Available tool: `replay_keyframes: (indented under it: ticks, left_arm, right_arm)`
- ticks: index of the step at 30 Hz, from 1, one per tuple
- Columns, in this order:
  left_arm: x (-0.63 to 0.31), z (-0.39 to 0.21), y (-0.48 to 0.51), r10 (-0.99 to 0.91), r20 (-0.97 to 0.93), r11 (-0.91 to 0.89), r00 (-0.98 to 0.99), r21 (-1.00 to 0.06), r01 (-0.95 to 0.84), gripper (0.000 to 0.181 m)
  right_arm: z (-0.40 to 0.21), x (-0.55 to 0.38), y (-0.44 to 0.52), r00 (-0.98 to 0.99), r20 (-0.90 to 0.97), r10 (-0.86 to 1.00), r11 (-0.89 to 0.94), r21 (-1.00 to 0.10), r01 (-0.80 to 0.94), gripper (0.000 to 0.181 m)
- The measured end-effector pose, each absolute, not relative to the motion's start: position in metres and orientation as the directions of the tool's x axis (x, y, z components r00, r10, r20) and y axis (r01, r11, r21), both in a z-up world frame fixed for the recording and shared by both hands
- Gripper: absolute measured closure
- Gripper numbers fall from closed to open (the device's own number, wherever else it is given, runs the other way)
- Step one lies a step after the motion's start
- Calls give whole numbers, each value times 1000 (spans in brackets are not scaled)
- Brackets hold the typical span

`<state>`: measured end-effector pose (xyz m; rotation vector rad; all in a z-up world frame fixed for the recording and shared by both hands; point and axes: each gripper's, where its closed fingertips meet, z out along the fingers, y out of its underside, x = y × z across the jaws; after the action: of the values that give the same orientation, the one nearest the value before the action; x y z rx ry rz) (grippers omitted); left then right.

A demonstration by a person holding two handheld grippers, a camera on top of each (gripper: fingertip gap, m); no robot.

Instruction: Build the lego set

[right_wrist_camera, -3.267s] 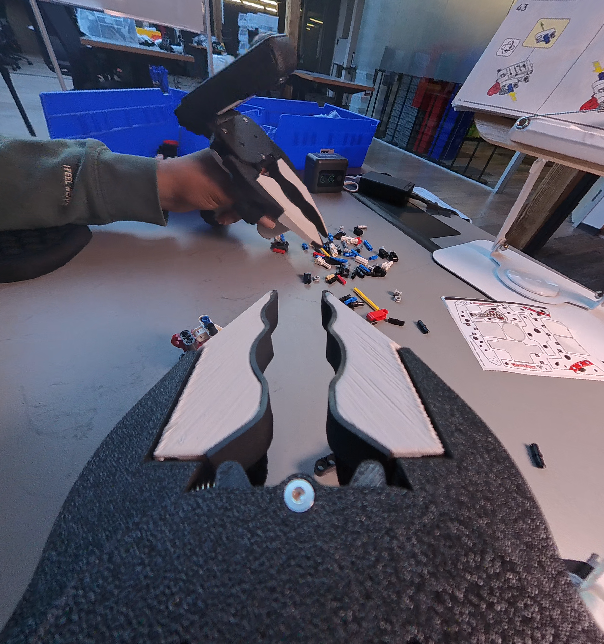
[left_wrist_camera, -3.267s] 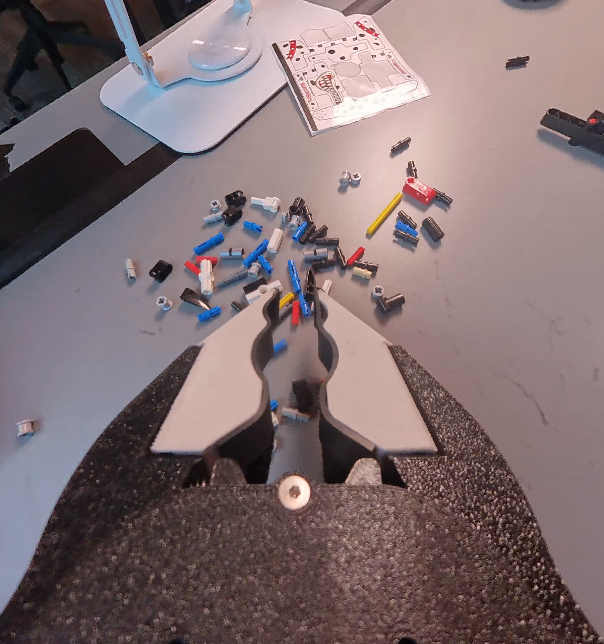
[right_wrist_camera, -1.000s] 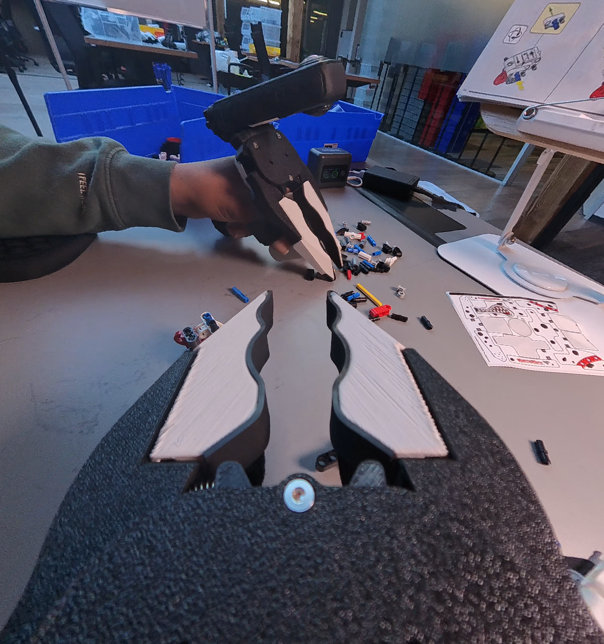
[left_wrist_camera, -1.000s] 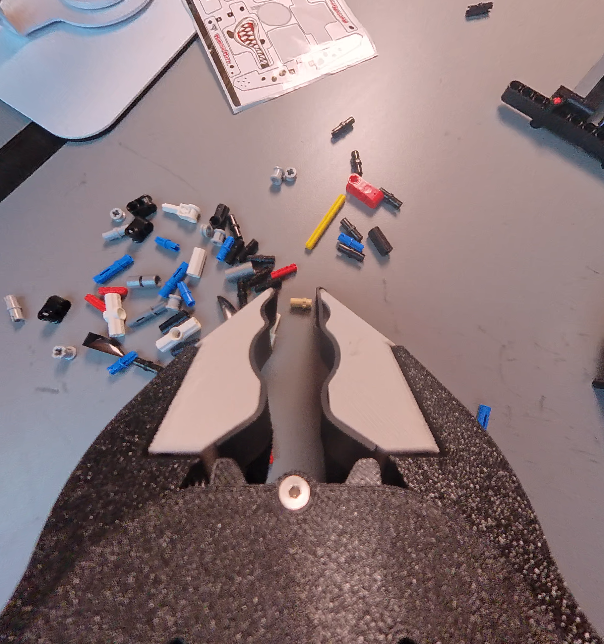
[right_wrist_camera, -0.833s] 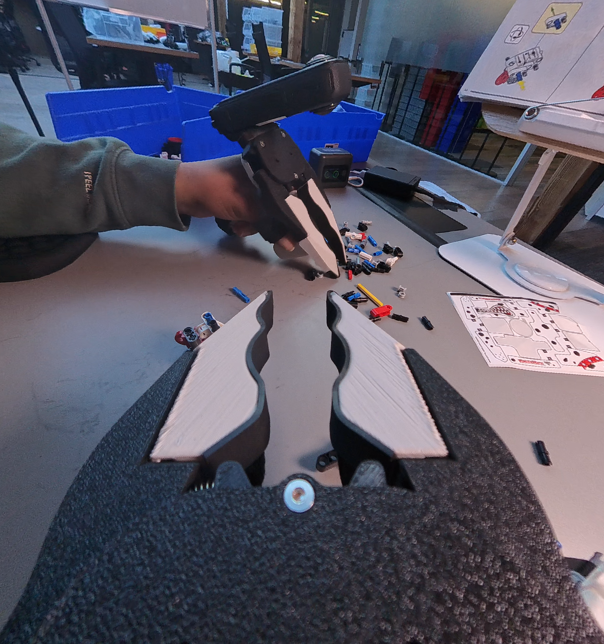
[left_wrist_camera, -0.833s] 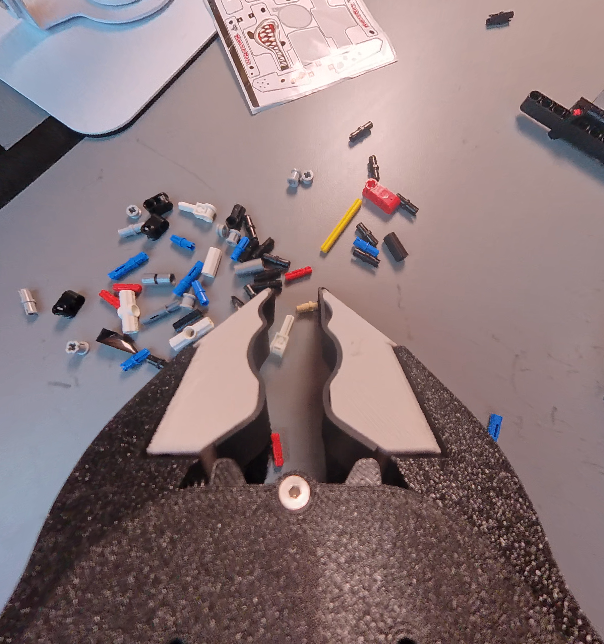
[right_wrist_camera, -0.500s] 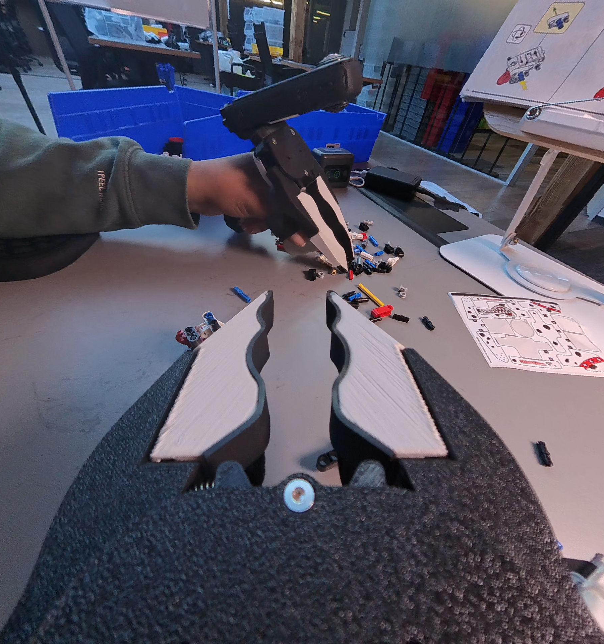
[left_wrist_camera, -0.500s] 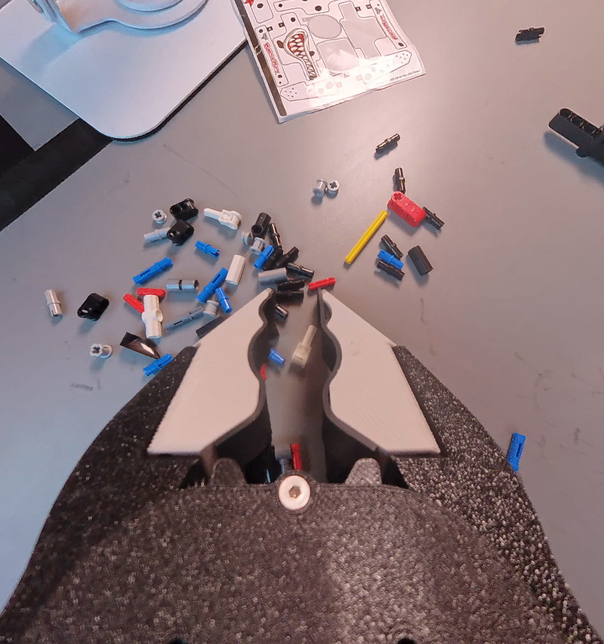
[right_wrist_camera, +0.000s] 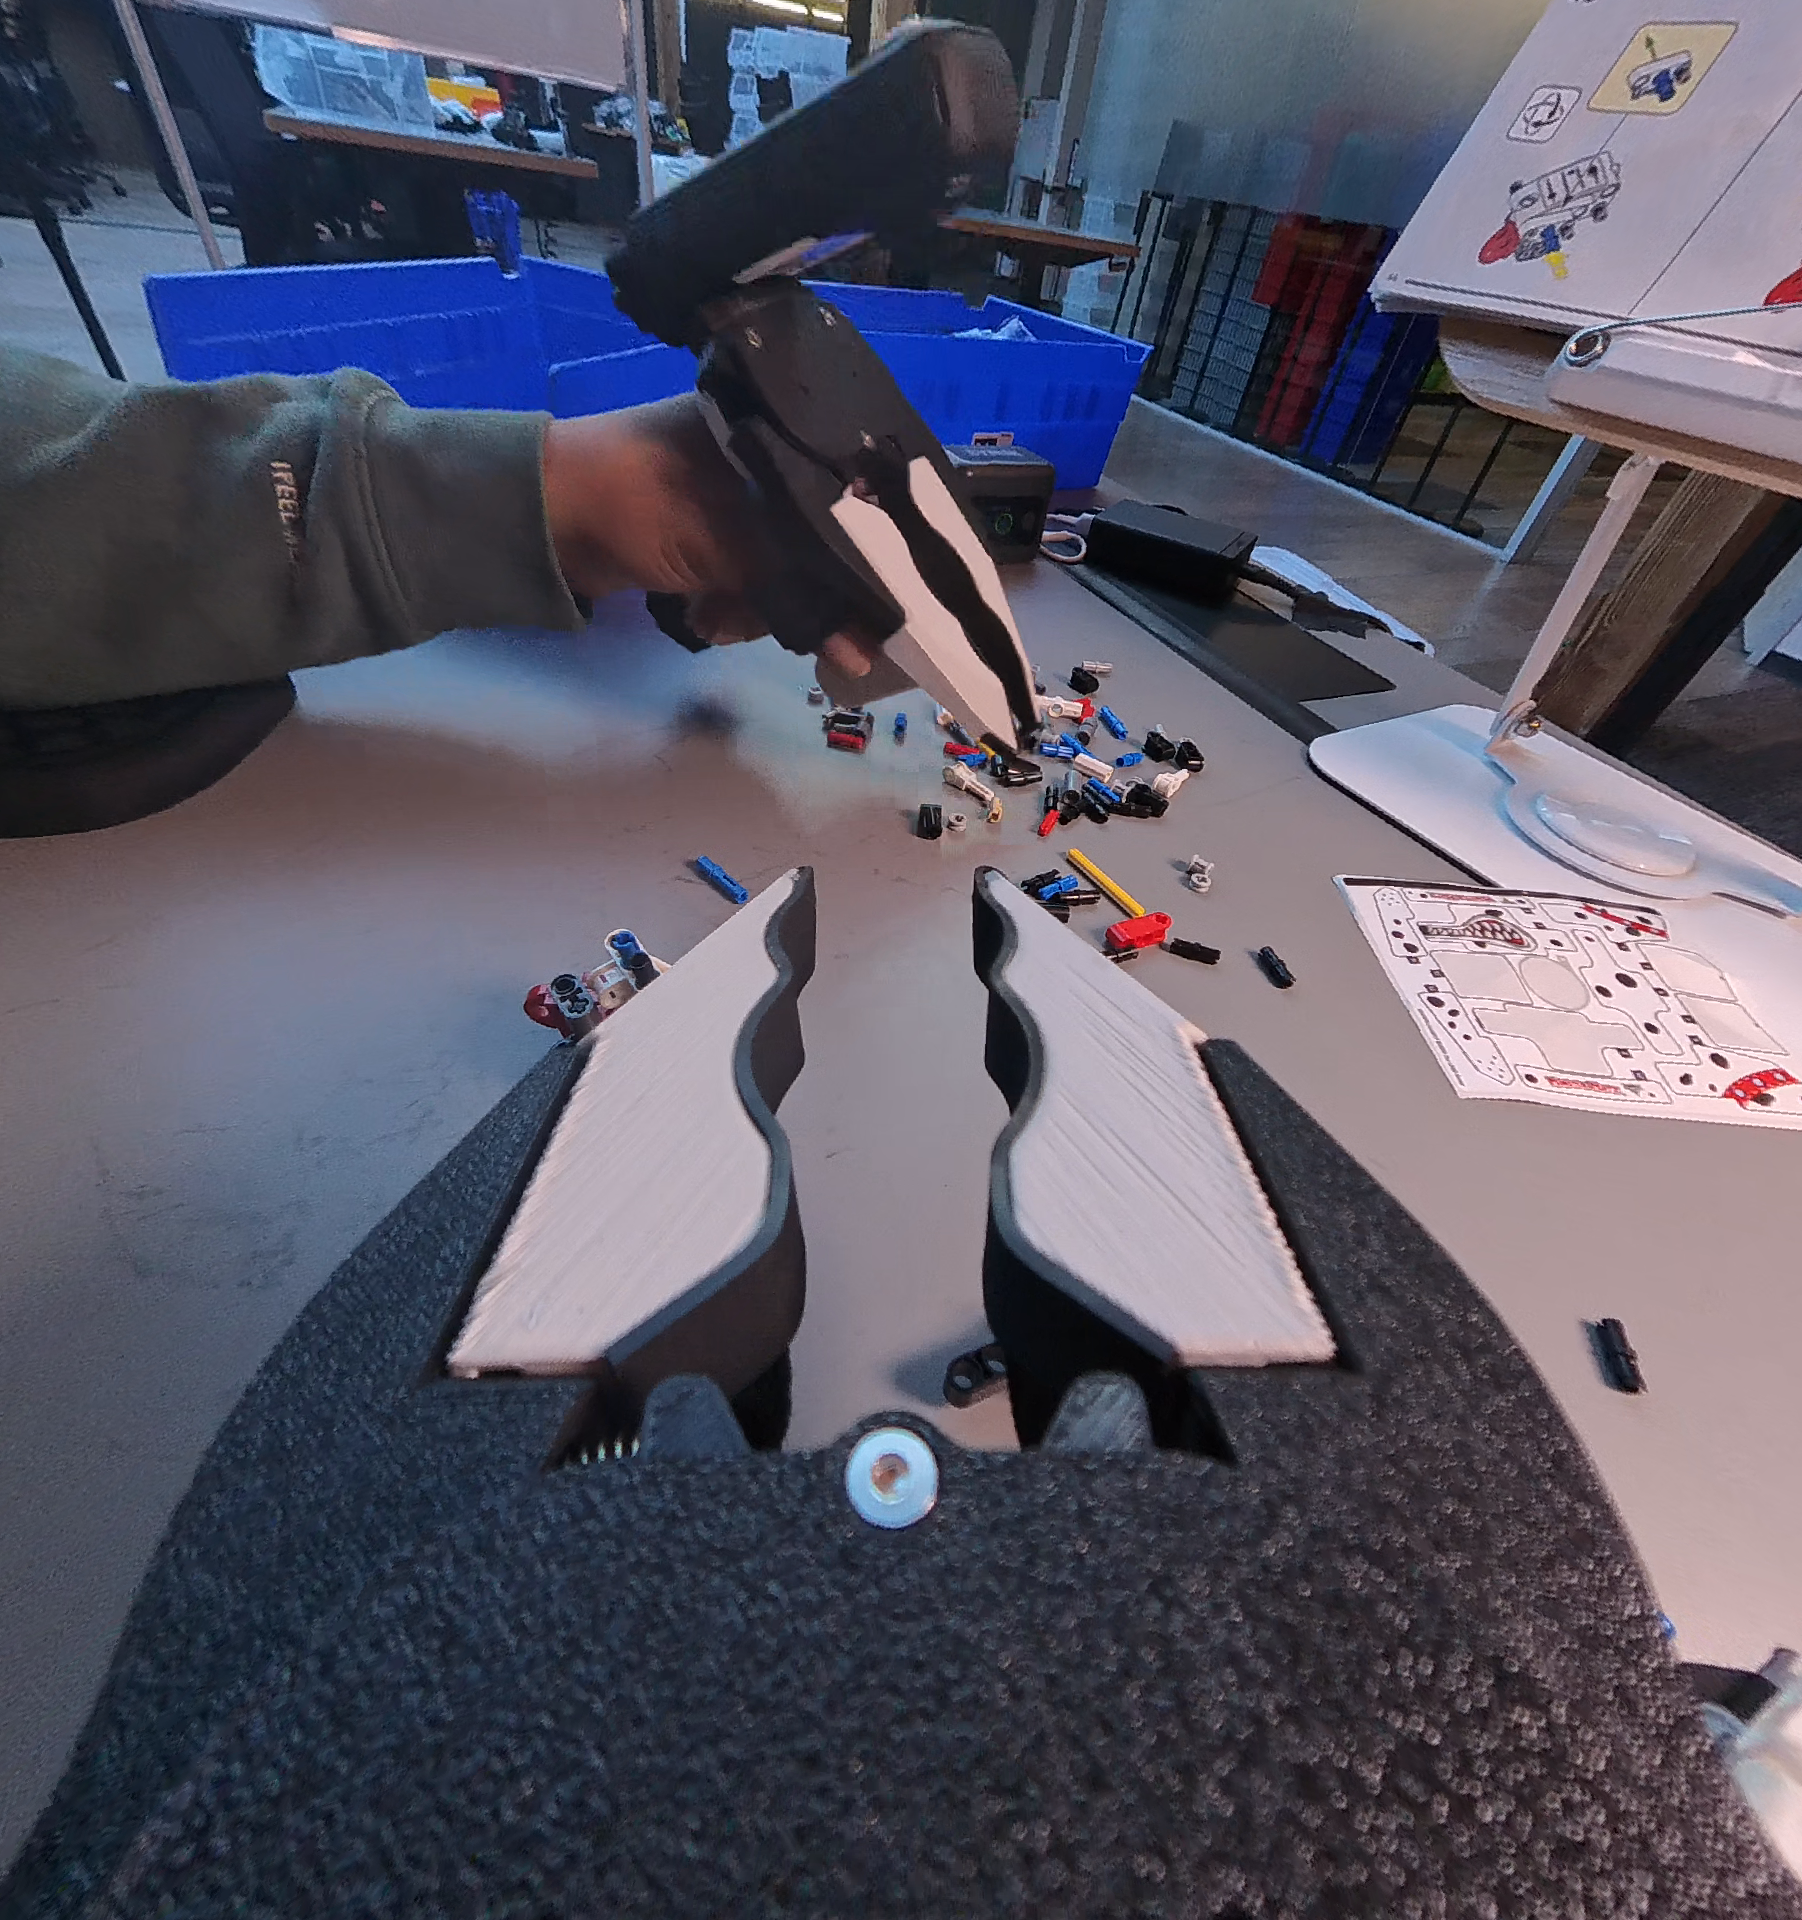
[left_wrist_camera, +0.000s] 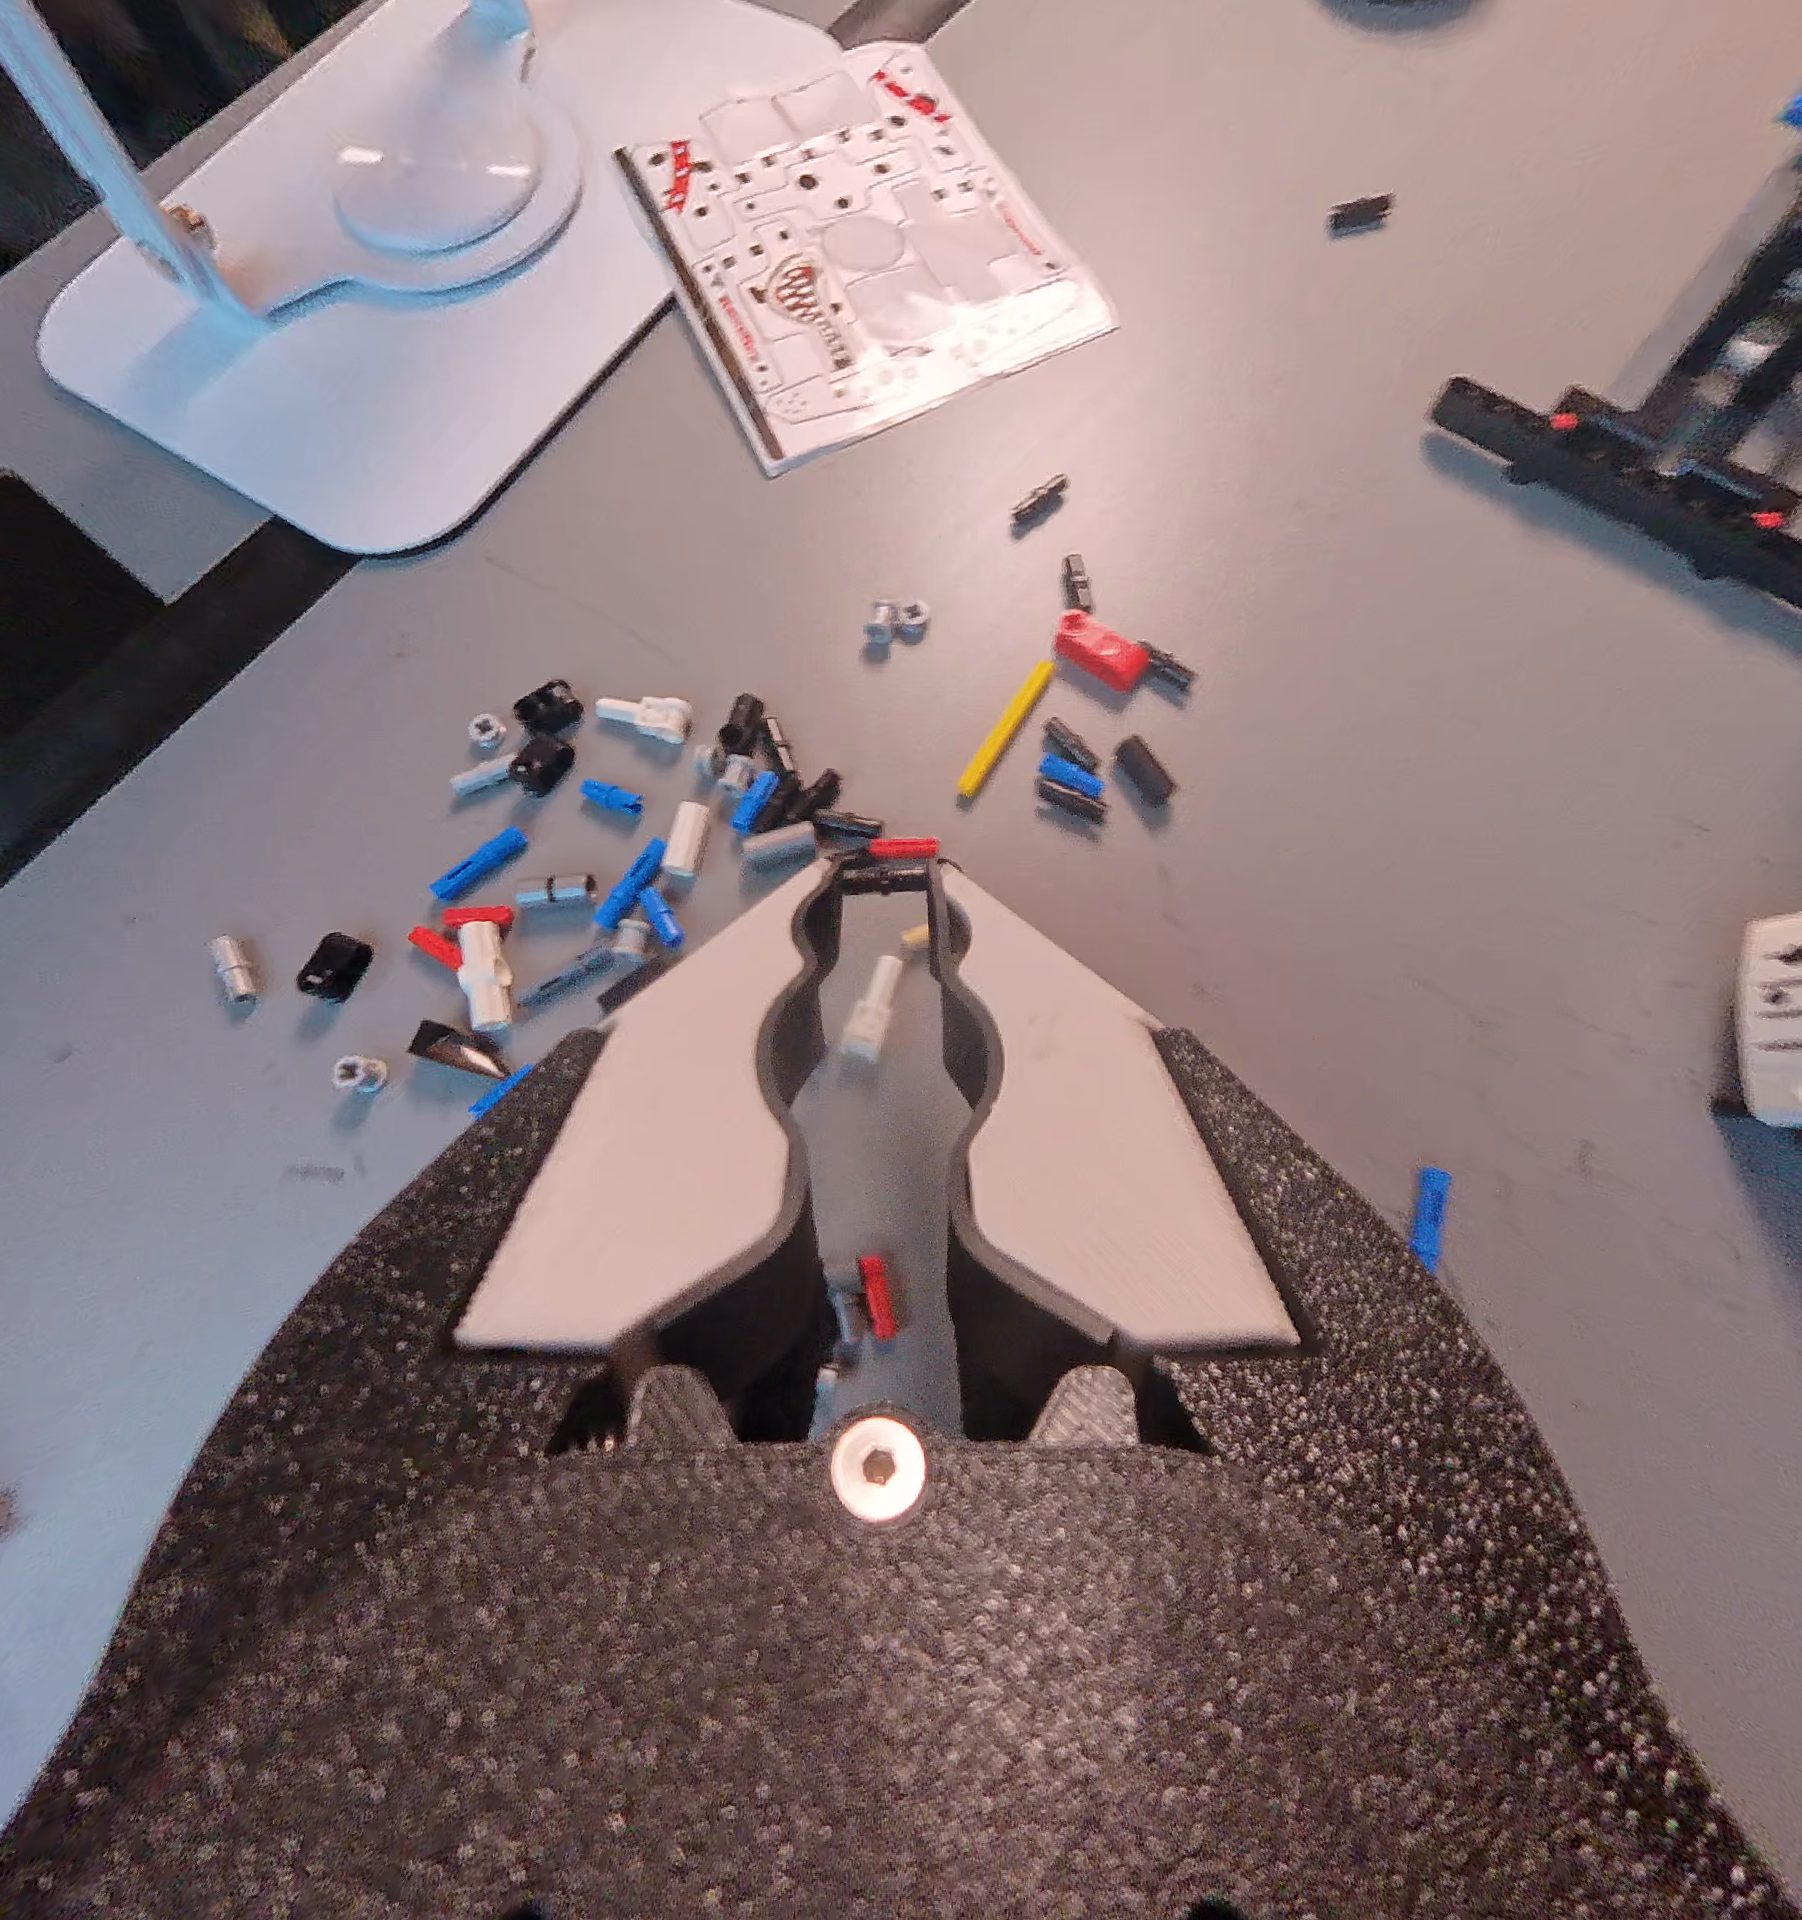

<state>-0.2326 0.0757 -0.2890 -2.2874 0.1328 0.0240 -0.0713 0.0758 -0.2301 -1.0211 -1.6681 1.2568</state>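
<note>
On grey table (right_wrist_camera: 253, 1091) — blue bins (right_wrist_camera: 377, 322) behind.

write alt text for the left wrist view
The left gripper points down at a scatter of small lego pieces on a grey table, its jaws pinching a short black pin at their tips. A sticker sheet and white stand base lie beyond.

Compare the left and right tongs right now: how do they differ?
The left tongs are narrowed onto a black pin lying crosswise between their tips; the right tongs stand open and empty. The left tongs point steeply down into the scattered pieces; the right tongs sit short of the pile, over bare table. Both have grey, wavy-edged fingers.
</note>
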Motion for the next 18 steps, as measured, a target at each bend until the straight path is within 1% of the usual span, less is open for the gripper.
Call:
replay_keyframes:
  ticks: [3, 6, 10, 18]
  left_arm:
    - [-186, -281, 52, -271, 12, -632, 962, -756, -169, 165]
    - [-147, -289, 26, -367, 86, -641, 926, -745, -185, 165]
    - [-130, -304, 9, -361, 109, -669, 926, -722, -175, 165]
    - [-123, -311, 5, -372, 111, -684, 922, -704, -192, 164]
  right_arm:
    - [-230, -71, 76, -359, 127, 925, 187, -973, 137, 152]
    - [-230, -71, 76, -358, 130, 925, 190, -972, 137, 152]
    - [-232, -72, 75, -359, 136, 923, 198, -970, 142, 152]
    - [-233, -72, 74, -358, 150, 921, 213, -966, 143, 152]
